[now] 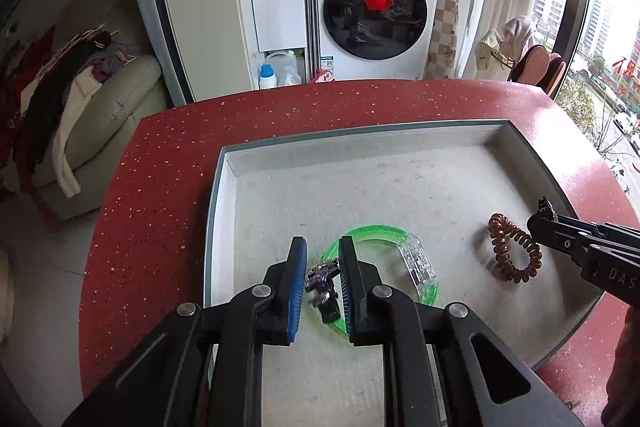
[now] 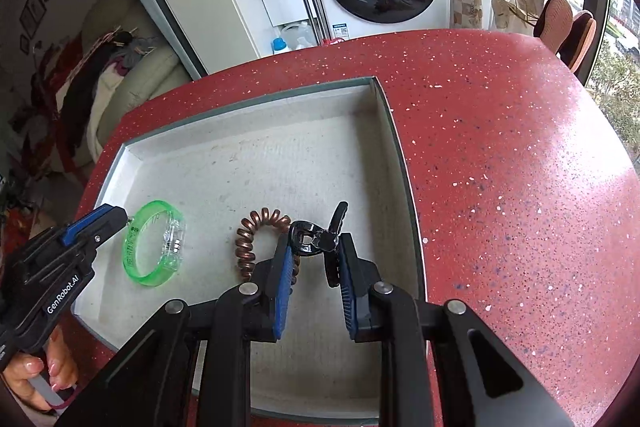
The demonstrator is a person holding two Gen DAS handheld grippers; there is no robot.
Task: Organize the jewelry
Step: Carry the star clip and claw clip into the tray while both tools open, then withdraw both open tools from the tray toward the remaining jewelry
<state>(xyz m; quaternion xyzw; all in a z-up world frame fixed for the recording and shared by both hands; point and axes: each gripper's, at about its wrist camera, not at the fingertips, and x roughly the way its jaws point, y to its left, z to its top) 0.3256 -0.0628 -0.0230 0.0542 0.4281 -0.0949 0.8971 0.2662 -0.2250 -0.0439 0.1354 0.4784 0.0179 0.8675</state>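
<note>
Jewelry is going into the tray (image 1: 224,195): left claw (image 1: 322,269) clamped on a dark sparkly clip (image 1: 320,281), right claw (image 2: 314,259) clamped on a black hair claw-clip (image 2: 320,241), both needing lowering and release.

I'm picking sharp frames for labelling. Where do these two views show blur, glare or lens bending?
Left wrist view: the small dark item between the left gripper's pads is smeared, the tray rim bows, daylight washes out the window side. Right wrist view: the black clip in the right gripper looks fairly sharp, glare sheens the red table, and its edge curves.
</note>
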